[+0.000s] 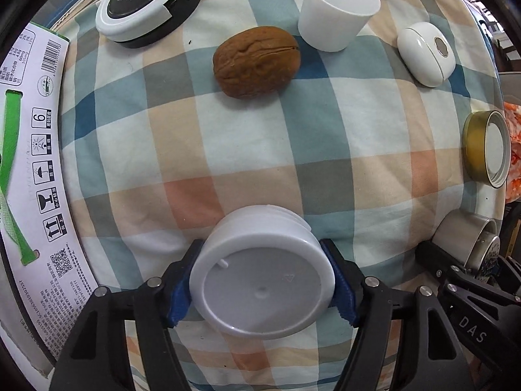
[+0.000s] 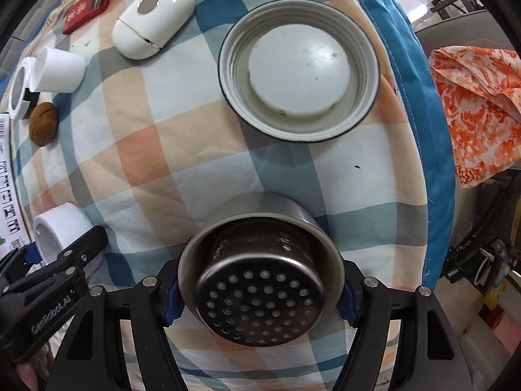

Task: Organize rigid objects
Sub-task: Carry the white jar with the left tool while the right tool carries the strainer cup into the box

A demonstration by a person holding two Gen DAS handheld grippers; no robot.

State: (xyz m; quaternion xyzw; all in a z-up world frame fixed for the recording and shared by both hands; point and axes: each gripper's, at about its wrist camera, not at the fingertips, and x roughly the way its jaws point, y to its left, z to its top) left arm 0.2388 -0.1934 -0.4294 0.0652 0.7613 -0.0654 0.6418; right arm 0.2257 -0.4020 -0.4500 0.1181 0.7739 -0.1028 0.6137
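My left gripper [image 1: 262, 260] points down at the checked cloth [image 1: 260, 150] and is shut on an upturned white plastic cap [image 1: 260, 286], with a blue pad against each side of it. The same cap [image 2: 58, 228] and the left gripper [image 2: 70, 255] show at the lower left of the right wrist view. My right gripper [image 2: 260, 280] is shut on a steel strainer cup [image 2: 260, 296] with a perforated bottom, which rests on the cloth. That cup [image 1: 462, 238] sits at the right edge of the left wrist view.
On the cloth lie a walnut [image 1: 255, 62], a white cup on its side [image 1: 338, 9], a white oval case [image 1: 425, 52], a round white and black compact [image 1: 146, 0] and a gold-rimmed lid [image 2: 299, 71]. A printed carton [image 1: 29, 163] borders the left; an orange cloth [image 2: 478, 110] lies beyond the right edge.
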